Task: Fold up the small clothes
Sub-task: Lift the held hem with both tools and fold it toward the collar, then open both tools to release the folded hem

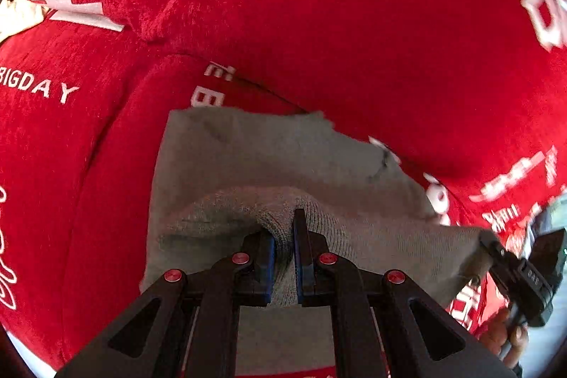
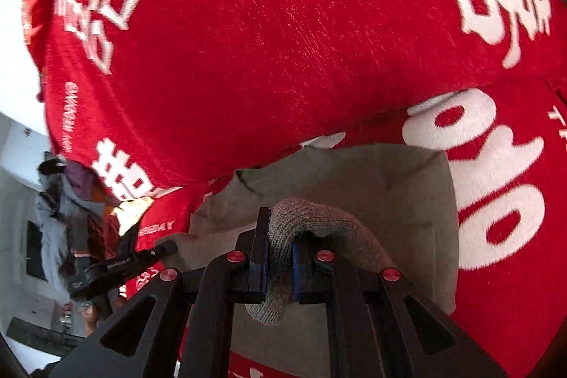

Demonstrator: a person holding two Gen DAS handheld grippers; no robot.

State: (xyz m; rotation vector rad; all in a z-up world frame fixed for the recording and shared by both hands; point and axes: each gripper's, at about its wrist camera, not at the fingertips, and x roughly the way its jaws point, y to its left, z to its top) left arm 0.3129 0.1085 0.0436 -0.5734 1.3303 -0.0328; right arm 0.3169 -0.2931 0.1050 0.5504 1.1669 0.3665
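grey knit garment (image 1: 269, 158) over red printed blanket (image 1: 319, 6), left hand-held gripper (image 1: 284, 236) and right hand-held gripper (image 2: 280, 236) each clamped on its edge

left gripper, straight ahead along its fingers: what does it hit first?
The grey garment it is already shut on: flat cloth lies just past the left gripper tips, spread over the red blanket. Depth is unclear, so whether cloth or blanket takes the contact first is a guess.
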